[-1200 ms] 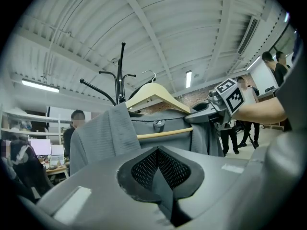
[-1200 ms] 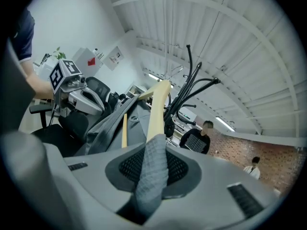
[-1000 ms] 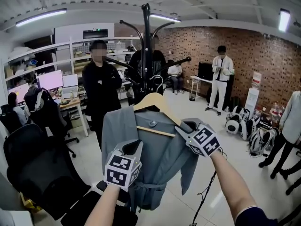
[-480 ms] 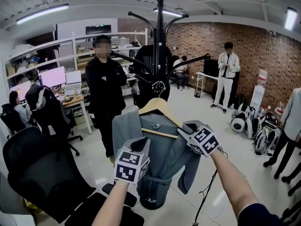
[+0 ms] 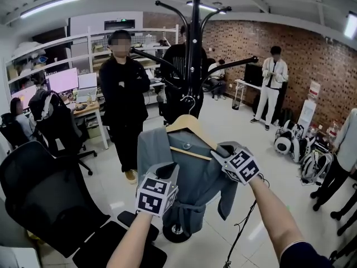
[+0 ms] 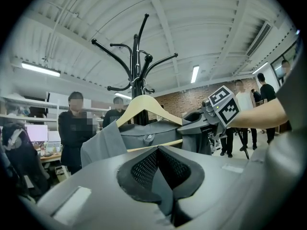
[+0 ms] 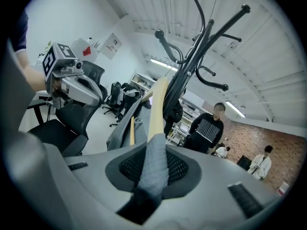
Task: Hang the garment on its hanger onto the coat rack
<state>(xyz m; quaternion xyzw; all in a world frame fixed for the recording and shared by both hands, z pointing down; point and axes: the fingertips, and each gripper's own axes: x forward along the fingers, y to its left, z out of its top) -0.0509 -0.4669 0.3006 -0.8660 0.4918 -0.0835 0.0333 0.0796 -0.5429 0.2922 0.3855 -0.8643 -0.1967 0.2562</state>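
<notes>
**Inspector A:** Where do we find the task's item?

**Inspector B:** We note the grey-blue garment draped on a pale wooden hanger. It is held up in the air directly in front of the black metal coat rack. The garment's hem hangs above the rack's round base, clear of the pale floor.

**Inspector A:** Is the hanger on the rack?

**Inspector B:** We cannot confirm it. In the head view the hanger's metal hook overlaps the rack's pole, below the curved upper arms. No view shows it resting over any arm.

**Inspector A:** Condition of the left gripper?

**Inspector B:** Its jaws are closed on a fold of the garment's cloth. The left gripper view shows grey fabric pinched between the mesh pads. The grip sits low on the garment's left side, beneath the hanger's crossbar.

**Inspector A:** And the right gripper?

**Inspector B:** It is clamped on the garment where the cloth covers the hanger's right shoulder end. In the right gripper view the grey fabric fills the gap between the pads, and the bare wooden arm rises out beyond it. Both grippers therefore carry the load.

**Inspector A:** Surroundings?

**Inspector B:** We record a person in black clothing standing with folded arms just left of the rack. A black mesh office chair stands at the lower left. Further people stand near the brick wall behind.
</notes>
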